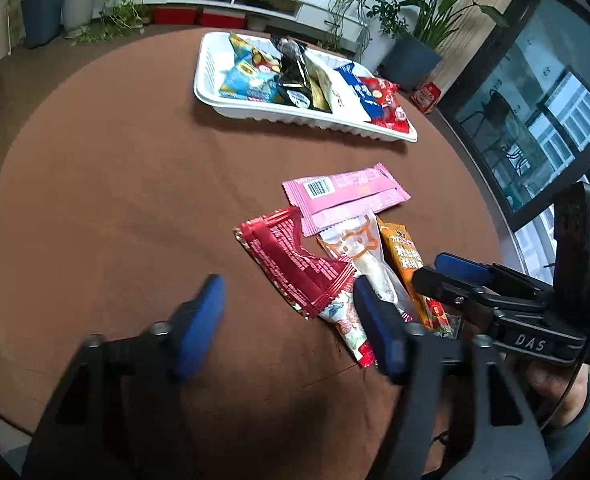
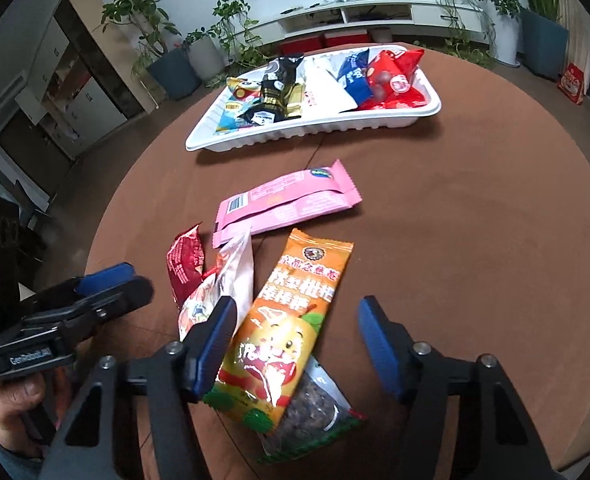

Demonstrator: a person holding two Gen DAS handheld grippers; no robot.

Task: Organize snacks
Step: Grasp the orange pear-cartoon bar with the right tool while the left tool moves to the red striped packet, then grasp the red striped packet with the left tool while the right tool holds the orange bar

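Tools Poised Over Loose Snacks

Left tool point(image 1: 291, 312) half open, gripping nothing, straddling the red packet point(image 1: 295, 264). Right tool point(image 2: 295, 344) likewise part open and empty, astride the orange packet point(image 2: 283, 332), likely lining up a pick. Both packets nearer than the white tray point(image 2: 315, 128), loose on the brown worktop point(image 2: 475, 220).

"DAS" stands in white letters on the black body of the right gripper point(image 1: 451, 276). The orange snack packet point(image 2: 291, 320) carries Chinese characters, too blurred to read.
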